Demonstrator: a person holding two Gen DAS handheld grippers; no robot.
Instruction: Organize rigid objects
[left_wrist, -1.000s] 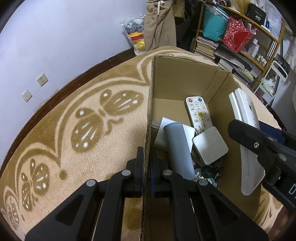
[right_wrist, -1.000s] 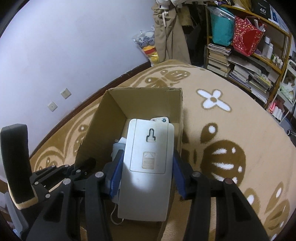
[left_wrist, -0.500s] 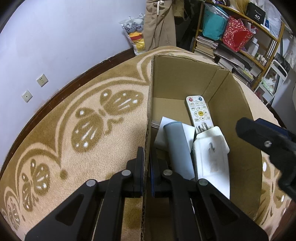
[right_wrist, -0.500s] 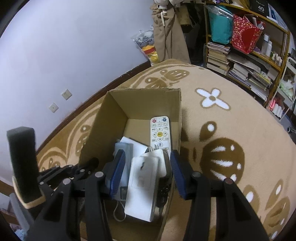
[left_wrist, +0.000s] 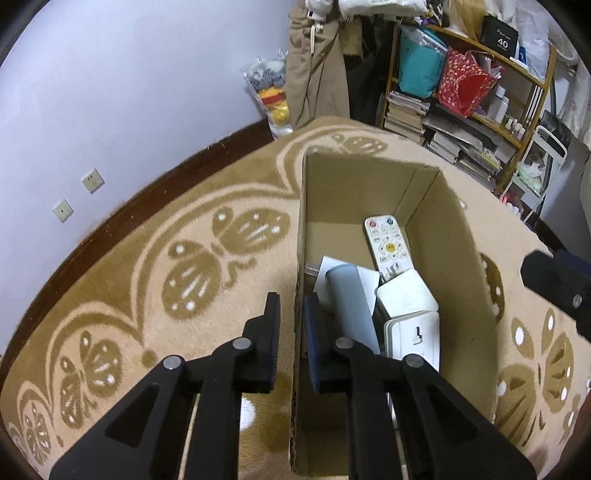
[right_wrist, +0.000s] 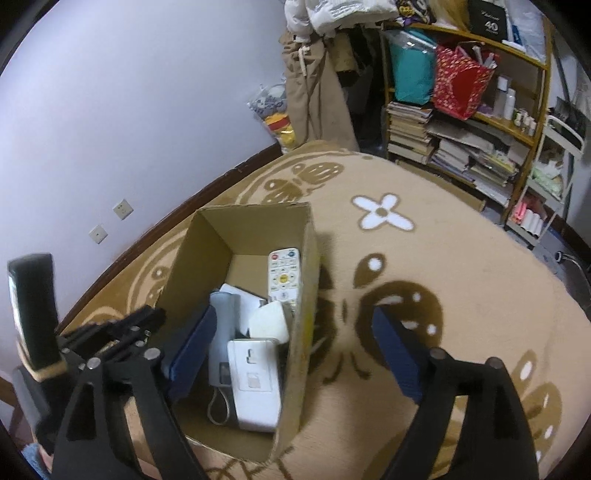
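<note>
The cardboard box (right_wrist: 236, 314) sits on the patterned carpet (right_wrist: 461, 295), and the white flat device (right_wrist: 255, 384) now lies inside it at the near end, face down with its keyhole slot up. The right gripper (right_wrist: 295, 354) has just been opening; its blue-padded fingers (right_wrist: 192, 343) stand wide apart with nothing between them, one over the box interior and one outside the box's right wall. The left gripper (left_wrist: 291, 339) straddles the box's left wall; its jaws have just parted slightly and the pads look a touch clear of the cardboard, so it is apart rather than clamped, though the gap is narrow.

Inside the box, beyond the device, lie a white square puck (right_wrist: 267, 321), a grey cylinder (right_wrist: 223, 332) and a white remote (right_wrist: 282, 277) against the right wall.

To finish this release well, I would lift the right gripper straight up and clear of the box's rim before swinging away, so no finger catches the wall.

The only readable writing is "40" on a black box (right_wrist: 491, 18) on the shelf behind the box; the remote's button labels are too small to read.
</note>
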